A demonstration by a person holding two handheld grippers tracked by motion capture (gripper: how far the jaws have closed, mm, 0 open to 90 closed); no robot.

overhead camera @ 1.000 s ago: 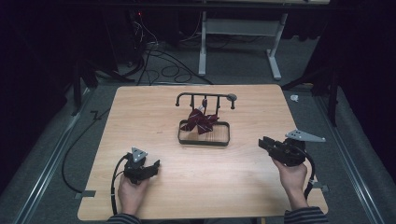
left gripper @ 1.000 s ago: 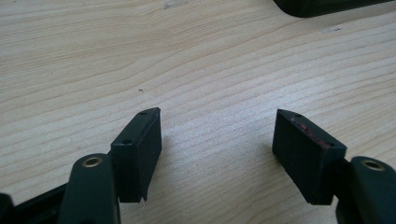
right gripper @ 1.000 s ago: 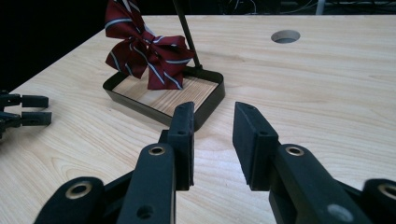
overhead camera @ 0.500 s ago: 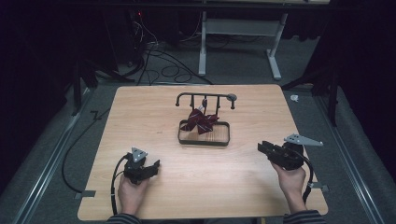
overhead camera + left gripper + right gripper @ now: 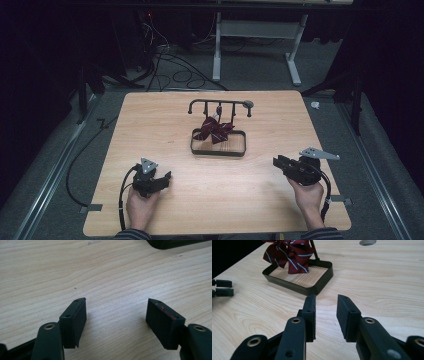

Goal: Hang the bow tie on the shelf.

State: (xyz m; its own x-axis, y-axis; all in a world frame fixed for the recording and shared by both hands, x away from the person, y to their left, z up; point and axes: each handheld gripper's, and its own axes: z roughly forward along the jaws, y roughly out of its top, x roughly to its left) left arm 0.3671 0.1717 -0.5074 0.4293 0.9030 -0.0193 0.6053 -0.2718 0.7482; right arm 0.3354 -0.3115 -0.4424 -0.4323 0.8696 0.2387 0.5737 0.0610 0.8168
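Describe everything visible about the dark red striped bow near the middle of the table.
The dark red fabric bow with thin white stripes has several loops and tails fanned outward, looking like woven ribbon or tie cloth. It hangs from the dark metal rack with hooks, its lower tails dropping over the shallow dark rectangular tray that forms the rack's base; whether they touch the tray's wooden floor is unclear. It sits near the centre of the light wooden table; neither gripper touches it.

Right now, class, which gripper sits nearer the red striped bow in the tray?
Right. The right gripper sits just off the tray's near right corner from the bow; the left gripper lies farther off, toward the near left.
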